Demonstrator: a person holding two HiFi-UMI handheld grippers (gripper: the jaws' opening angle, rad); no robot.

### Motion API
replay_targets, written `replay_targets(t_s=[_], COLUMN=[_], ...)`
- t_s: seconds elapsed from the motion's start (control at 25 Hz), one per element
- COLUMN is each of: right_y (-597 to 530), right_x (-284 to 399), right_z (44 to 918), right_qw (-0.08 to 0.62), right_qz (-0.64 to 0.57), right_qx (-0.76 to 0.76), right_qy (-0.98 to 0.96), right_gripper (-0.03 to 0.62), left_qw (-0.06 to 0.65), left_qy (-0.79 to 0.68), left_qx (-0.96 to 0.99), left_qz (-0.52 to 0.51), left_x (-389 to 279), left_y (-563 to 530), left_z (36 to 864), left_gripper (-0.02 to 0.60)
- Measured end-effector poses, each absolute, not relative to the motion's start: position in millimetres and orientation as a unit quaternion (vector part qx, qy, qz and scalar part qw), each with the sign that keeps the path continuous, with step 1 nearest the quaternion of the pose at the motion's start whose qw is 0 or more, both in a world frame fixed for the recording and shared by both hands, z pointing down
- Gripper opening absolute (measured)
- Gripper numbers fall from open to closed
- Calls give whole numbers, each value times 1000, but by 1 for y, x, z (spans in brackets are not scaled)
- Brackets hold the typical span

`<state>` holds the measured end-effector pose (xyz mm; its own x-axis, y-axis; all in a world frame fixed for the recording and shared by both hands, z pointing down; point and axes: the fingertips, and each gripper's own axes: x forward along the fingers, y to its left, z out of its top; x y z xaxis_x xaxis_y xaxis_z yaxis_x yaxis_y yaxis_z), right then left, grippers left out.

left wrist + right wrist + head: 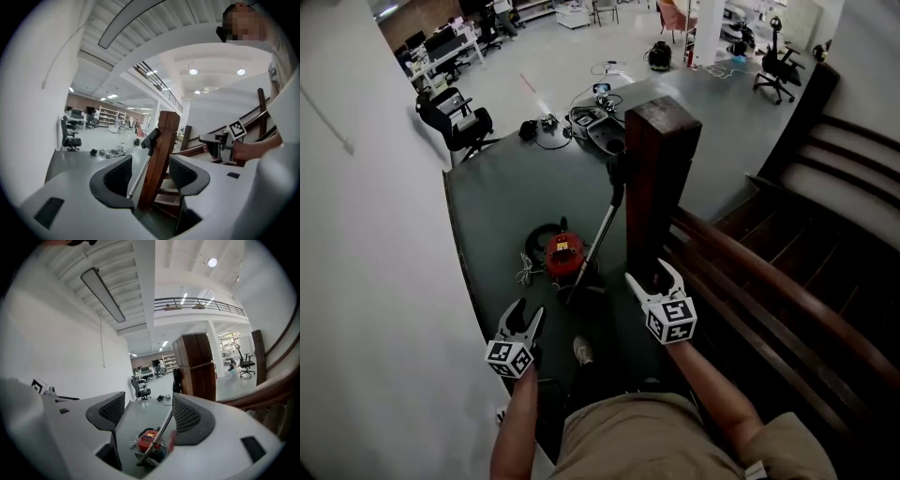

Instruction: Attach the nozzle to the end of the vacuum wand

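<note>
Although neither gripper had hold of anything, the job looked prob. done or v. near it. The left gripper [528,311] hovered down-left of the wooden post [661,178], jaws fairly wide apart w/ nothing between them. In its own view the post and wand only showed far off through the gap. The right gripper [649,274] hung just in front of the post's foot, jaws also spread wide and empty, no contact w/ anything. The wand [602,234] slanted up along the post's left side; whether it touched the post I couldn't tell. Its dark handle [617,169] was up near the post's top. Its lower end was down on the grey floor [506,197] left of the post's base, right beside the red vacuum [563,253]. At that lower end sat a flat greyish piece, which I took for the nozzle [146,460]. It seemed joined to the wand, but the joint was too small & blurred to say it was fully seated. Left to do, if anything: check that fit.
</note>
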<state>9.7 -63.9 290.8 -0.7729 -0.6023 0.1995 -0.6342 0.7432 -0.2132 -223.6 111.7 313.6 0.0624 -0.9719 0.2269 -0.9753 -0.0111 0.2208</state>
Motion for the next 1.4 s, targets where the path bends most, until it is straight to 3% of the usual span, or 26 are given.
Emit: replay_targets(t_s=[0.36, 0.68, 1.16, 1.2, 1.24, 1.28, 1.4], right_y=[37, 83, 101, 102, 103, 104, 106], right_x=[106, 161, 174, 172, 171, 170, 167], right_z=[190, 190, 223, 227, 231, 236, 245], right_qw=[23, 45, 71, 81, 94, 105, 116], right_qz=[77, 69, 37, 32, 26, 23, 33], right_qx=[253, 251, 250, 249, 249, 250, 245], right_qy=[-964, -965, -965, -965, -964, -962, -962], right_gripper=[324, 324, 322, 311, 199, 162, 147], left_qw=[125, 102, 138, 143, 146, 147, 148], left_qy=[-729, -691, -685, -684, -683, -681, -677], left_qx=[671, 716, 715, 715, 716, 717, 720], left_qz=[-55, 7, 33, 30, 29, 30, 34], left_x=[-119, -41, -29, -29, -28, -27, -25], left_y=[191, 234, 267, 266, 266, 265, 260], left_z=[234, 216, 263, 265, 266, 266, 268], left_gripper=[233, 233, 233, 233, 233, 233, 233])
